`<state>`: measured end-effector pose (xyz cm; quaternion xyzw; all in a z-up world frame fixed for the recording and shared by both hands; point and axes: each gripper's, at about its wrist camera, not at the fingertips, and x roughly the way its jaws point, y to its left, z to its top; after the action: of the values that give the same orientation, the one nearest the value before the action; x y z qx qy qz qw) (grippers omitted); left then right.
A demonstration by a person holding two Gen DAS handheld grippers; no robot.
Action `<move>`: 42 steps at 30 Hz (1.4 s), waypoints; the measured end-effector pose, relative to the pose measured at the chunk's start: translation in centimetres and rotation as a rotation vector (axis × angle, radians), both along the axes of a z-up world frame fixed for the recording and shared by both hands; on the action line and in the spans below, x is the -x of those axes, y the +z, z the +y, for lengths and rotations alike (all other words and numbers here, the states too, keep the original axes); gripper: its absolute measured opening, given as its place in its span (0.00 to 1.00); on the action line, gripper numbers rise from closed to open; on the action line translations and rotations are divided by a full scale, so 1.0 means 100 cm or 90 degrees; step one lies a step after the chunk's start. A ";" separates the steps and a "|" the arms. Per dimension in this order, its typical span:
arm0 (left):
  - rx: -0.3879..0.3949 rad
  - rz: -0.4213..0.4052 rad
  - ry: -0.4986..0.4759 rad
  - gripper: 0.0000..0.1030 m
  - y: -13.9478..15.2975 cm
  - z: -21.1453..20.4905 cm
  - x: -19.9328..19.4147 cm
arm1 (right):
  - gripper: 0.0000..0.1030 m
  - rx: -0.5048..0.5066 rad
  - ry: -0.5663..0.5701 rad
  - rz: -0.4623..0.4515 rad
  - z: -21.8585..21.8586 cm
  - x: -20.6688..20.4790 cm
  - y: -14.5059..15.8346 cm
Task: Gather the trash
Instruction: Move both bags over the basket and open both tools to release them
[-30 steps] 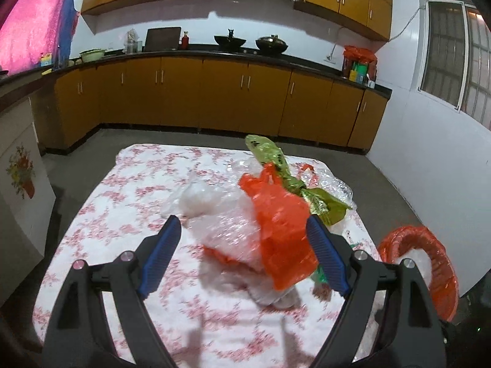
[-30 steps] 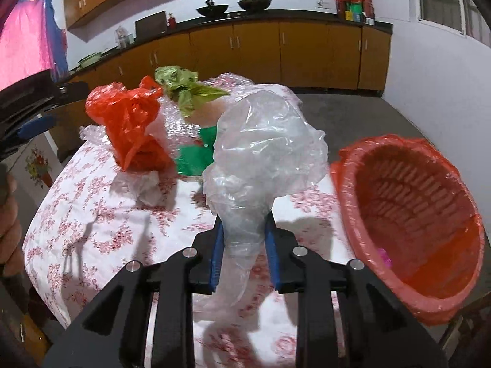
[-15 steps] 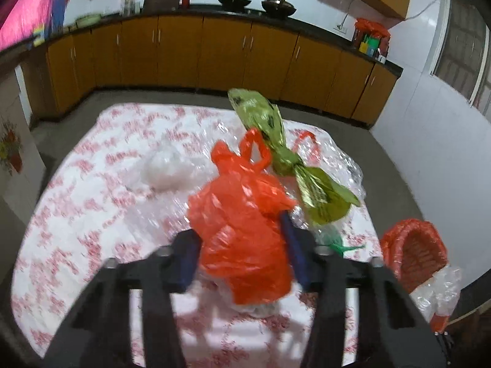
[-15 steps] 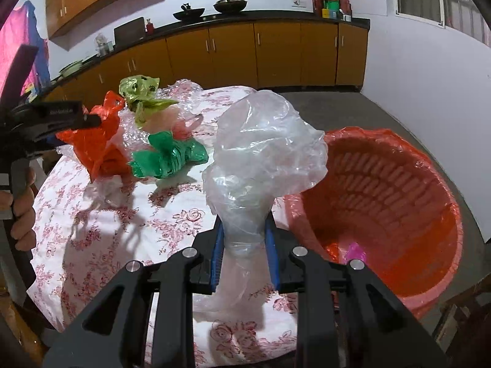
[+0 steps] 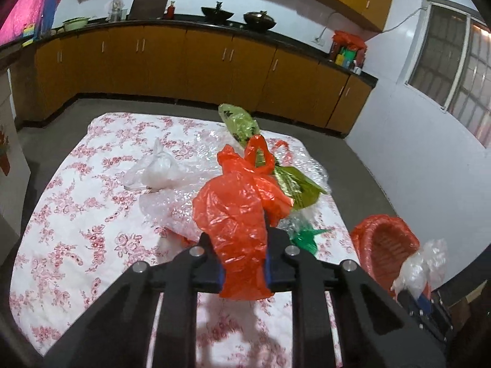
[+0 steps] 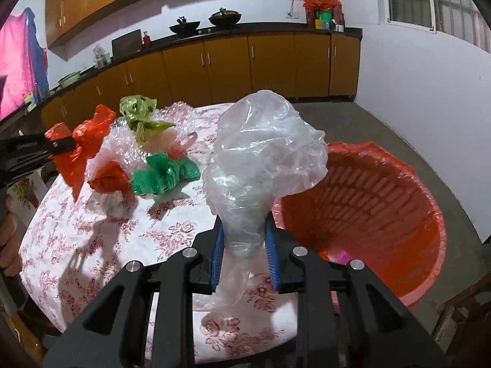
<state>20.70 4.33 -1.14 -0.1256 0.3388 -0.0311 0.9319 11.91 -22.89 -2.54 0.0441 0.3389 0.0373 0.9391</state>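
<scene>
Now | left gripper (image 5: 244, 263) closing on orange bag (image 5: 242, 214), earlier spread | right gripper (image 6: 245, 257) pinching clear bag (image 6: 264, 153)

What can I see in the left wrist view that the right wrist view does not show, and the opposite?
Only the left wrist view shows the white bag lying on the table, and the left claw closing on the orange bag from behind. Only the right wrist view shows the inside of the basket, a pink scrap at its bottom, and the right claw shut on the clear bag. Both show the table, the orange bag, the green bag, the yellow-green wrapper and the basket.
</scene>
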 end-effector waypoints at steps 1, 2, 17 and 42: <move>0.001 -0.004 -0.004 0.18 0.002 -0.001 0.004 | 0.25 0.001 -0.004 -0.003 -0.003 0.002 0.002; 0.003 -0.009 -0.009 0.18 0.005 -0.003 0.008 | 0.25 0.002 -0.007 -0.004 -0.005 0.003 0.004; 0.030 -0.035 -0.154 0.18 0.020 -0.075 0.038 | 0.25 0.014 -0.087 -0.030 -0.056 0.025 0.027; 0.056 -0.002 -0.328 0.18 -0.013 -0.203 0.007 | 0.25 0.029 -0.178 -0.043 -0.128 0.017 0.029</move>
<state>20.01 -15.99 -2.48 -0.0757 0.3566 -0.2822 0.8874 10.21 -35.71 0.39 0.0682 0.2986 -0.1000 0.9467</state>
